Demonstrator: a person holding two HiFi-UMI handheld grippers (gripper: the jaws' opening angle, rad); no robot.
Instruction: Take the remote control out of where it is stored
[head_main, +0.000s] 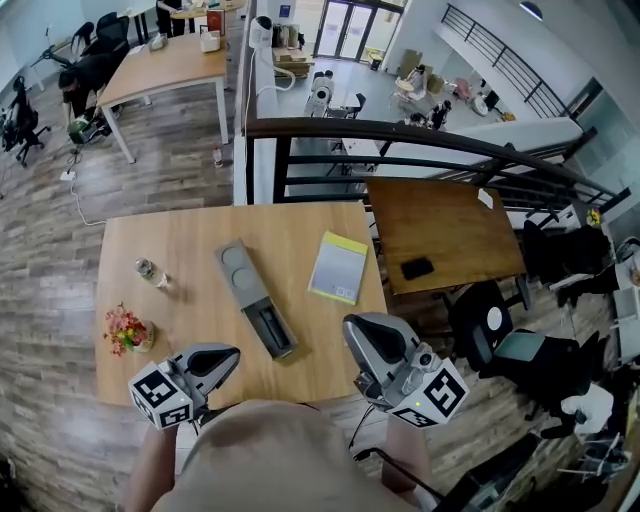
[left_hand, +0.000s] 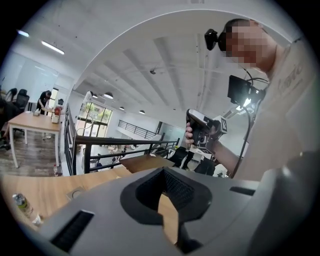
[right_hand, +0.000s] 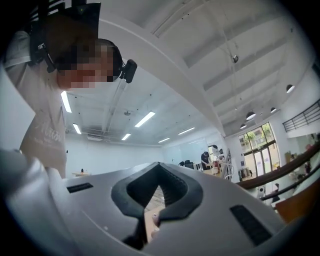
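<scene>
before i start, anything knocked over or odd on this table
Only the small bottle near the left side of the table, which seems to lie on its side. The grey holder with the remote lies askew but intact; nothing spilled.

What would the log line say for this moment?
stage: not started | left tool: shut, empty | right tool: shut, empty | remote control: in grey holder

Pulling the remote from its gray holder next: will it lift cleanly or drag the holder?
The remote looks slim and rigid, so probably light and stiff. It sits recessed in the gray holder, so little of its sides may be open to grip. The holder seems loose on the table, so it might shift.
</scene>
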